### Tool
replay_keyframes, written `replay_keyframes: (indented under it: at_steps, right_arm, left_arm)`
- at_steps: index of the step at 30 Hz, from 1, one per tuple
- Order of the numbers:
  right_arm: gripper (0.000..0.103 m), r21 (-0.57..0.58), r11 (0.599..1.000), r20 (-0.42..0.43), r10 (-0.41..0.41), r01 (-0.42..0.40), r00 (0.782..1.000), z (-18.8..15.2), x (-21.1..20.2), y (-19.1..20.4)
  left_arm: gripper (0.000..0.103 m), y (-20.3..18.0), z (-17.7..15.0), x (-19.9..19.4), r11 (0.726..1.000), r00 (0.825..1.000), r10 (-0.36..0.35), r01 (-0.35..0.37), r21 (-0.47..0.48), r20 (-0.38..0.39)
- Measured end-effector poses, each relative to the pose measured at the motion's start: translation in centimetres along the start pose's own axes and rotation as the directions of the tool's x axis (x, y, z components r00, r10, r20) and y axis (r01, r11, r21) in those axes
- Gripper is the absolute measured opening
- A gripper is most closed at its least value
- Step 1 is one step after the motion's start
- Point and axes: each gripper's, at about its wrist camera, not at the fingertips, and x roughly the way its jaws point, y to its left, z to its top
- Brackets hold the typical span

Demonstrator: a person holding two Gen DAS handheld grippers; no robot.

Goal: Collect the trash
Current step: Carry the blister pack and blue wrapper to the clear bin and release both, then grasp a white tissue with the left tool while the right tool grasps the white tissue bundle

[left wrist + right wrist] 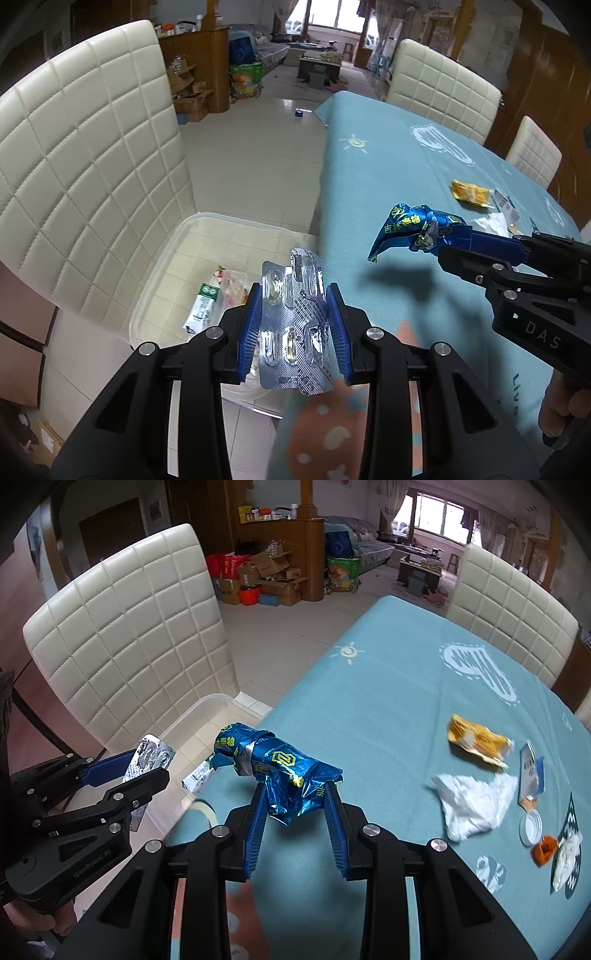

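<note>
Chair: a cream quilted chair point(92, 166) stands at the far left, beside the worktop's edge.
Bin: a clear plastic bin point(173, 243) rests on the chair seat, with a green-and-white carton point(201, 310) and other wrappers lying inside.
Left gripper: the left gripper point(291, 314) has its jaws closed on silver blister packs point(295, 317), held upright between the blue pads, above the near corner of the bin by the worktop's edge.
Right gripper: the right gripper point(295, 808) has its jaws clamped on a crumpled blue foil wrapper point(273, 768), lifted clear of the cloth near the worktop's left edge, just beside the bin.
Worktop: the worktop point(369, 686) is covered by a light blue patterned cloth.
Trash left on the worktop: toward the right lie a yellow wrapper point(476, 744), a white crumpled tissue point(472, 805), a small blue-and-white packet point(532, 775), a white bottle cap point(530, 825), an orange scrap point(545, 849) and a white wad point(569, 856), all well apart from both grippers.
</note>
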Motion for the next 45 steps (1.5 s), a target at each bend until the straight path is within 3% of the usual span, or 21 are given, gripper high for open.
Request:
replay_keyframes:
  at_steps: [10, 11, 13, 15, 17, 23, 24, 25, 27, 34, 45]
  right_arm:
    - [0.031, -0.075, 0.997, -0.005, 0.023, -0.024, 1.000, 3.2, 2.6, 3.4]
    - [0.031, -0.080, 0.996, -0.006, 0.026, -0.026, 1.000, 3.5, 2.8, 3.6]
    - [0.031, -0.091, 0.995, -0.008, 0.032, -0.032, 0.999, 4.0, 3.3, 4.1]
    - [0.031, -0.102, 0.994, -0.010, 0.039, -0.040, 0.999, 4.5, 3.8, 4.6]
    - [0.031, -0.109, 0.993, -0.017, 0.044, -0.046, 0.999, 4.8, 4.4, 5.0]
    - [0.033, -0.173, 0.983, -0.017, 0.050, -0.052, 0.999, 5.2, 5.3, 7.0]
    - [0.038, -0.181, 0.981, -0.019, 0.068, -0.071, 0.997, 5.2, 5.3, 7.3]
    - [0.054, -0.190, 0.978, -0.022, 0.078, -0.080, 0.997, 5.2, 5.4, 7.7]
    - [0.069, -0.208, 0.976, -0.007, 0.057, -0.057, 0.998, 5.2, 5.4, 8.2]
    - [0.069, -0.211, 0.977, -0.004, 0.031, -0.031, 1.000, 4.3, 4.6, 7.8]
    - [0.069, -0.065, 0.996, 0.025, -0.063, 0.064, 0.998, 0.9, 0.2, 0.8]
  left_arm:
    - [0.041, 5.1, 1.9, 0.7, 0.994, 0.995, 0.101, -0.099, -0.054, 0.020]
    - [0.045, 5.5, 2.1, 0.8, 0.993, 0.995, 0.101, -0.099, -0.057, 0.020]
    - [0.082, 6.2, 2.5, 0.9, 0.993, 0.995, 0.100, -0.098, -0.066, 0.024]
    - [0.094, 7.0, 2.8, 0.6, 0.990, 0.992, 0.118, -0.113, -0.088, 0.052]
    - [0.097, 7.4, 3.1, 0.4, 0.984, 0.986, 0.158, -0.151, -0.097, 0.062]
    - [0.097, 9.4, 2.5, -0.1, 0.959, 0.969, 0.237, -0.222, -0.176, 0.067]
    - [0.097, 9.7, 2.4, -0.2, 0.955, 0.967, 0.247, -0.231, -0.185, 0.063]
    - [0.097, 10.0, 2.2, -0.2, 0.952, 0.966, 0.252, -0.237, -0.195, 0.056]
    - [0.097, 10.5, 1.7, -0.3, 0.946, 0.964, 0.261, -0.247, -0.209, 0.043]
    - [0.097, 10.1, 1.0, -1.0, 0.947, 0.967, 0.251, -0.237, -0.218, 0.038]
    - [0.097, 1.6, 1.5, -1.8, 0.986, 0.986, 0.145, -0.137, -0.095, 0.079]
